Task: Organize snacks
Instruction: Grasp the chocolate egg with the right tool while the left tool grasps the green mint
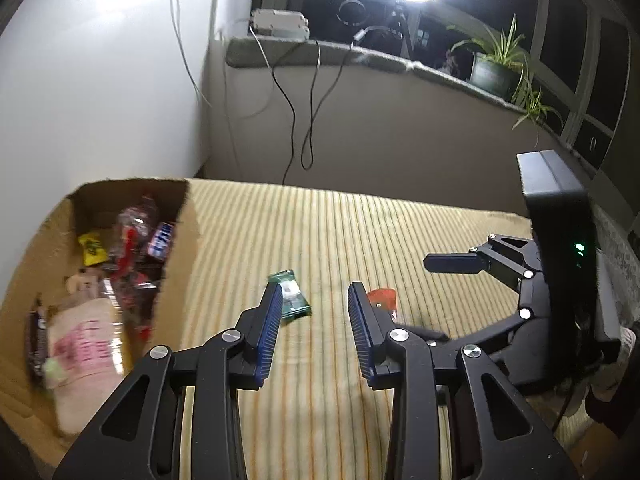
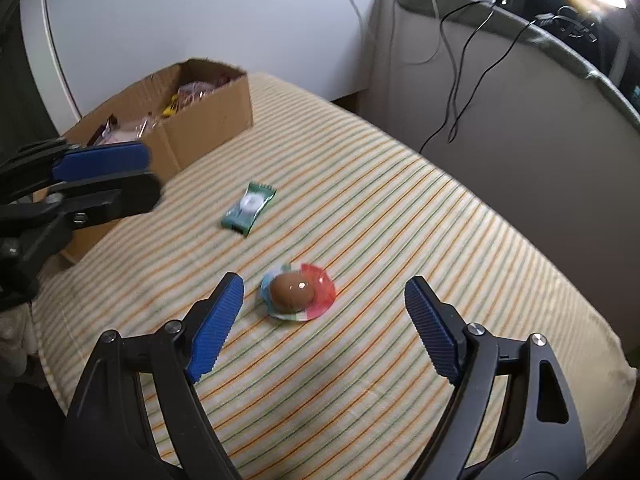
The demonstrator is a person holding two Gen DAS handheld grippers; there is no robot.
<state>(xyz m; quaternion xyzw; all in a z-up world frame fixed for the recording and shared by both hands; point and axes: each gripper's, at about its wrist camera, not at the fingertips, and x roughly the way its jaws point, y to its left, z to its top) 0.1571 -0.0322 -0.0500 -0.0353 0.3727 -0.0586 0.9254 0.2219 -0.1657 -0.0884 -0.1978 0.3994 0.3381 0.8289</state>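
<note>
Left wrist view: the left gripper stood spread and empty above the striped cloth. A green packet lay just beside its left finger; the cardboard box of snacks sat at nine o'clock.

Right wrist view: the right gripper gaped wide, empty, with the wrapped egg snack lying between its fingertips; the green packet lay at eleven o'clock.

The left gripper's finger hides most of the egg snack; the cardboard box's blurred contents are perhaps wrapped snacks.
</note>
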